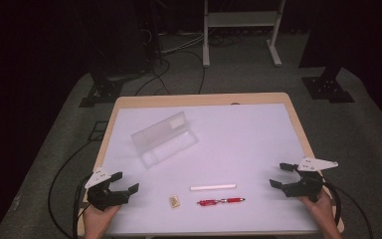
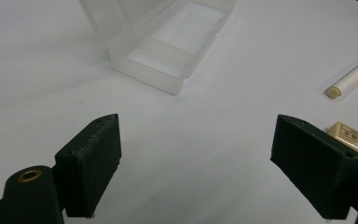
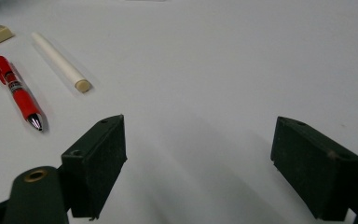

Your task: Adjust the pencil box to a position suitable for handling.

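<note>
Red plastic pen [image 1: 221,201] with a shiny silver tip lies flat on the white table top [image 1: 248,134], near the front edge. Just behind it lies a thin white stick [image 1: 213,187], side by side with the pen but not touching it. A small cream eraser block [image 1: 174,200] sits a little to the left of the pen. Farther back and to the left stands a clear plastic box [image 1: 165,139] with its lid open.

The left gripper [image 1: 123,185] is at the front left corner of the table, held by a hand [image 1: 98,219]. Its two black jaws stand wide apart with nothing between them. The right gripper [image 1: 281,175] is at the front right, held by the other hand [image 1: 320,208]. Its jaws are wide apart too and hold nothing. Both grippers are well apart from the pen, one on each side.
</note>
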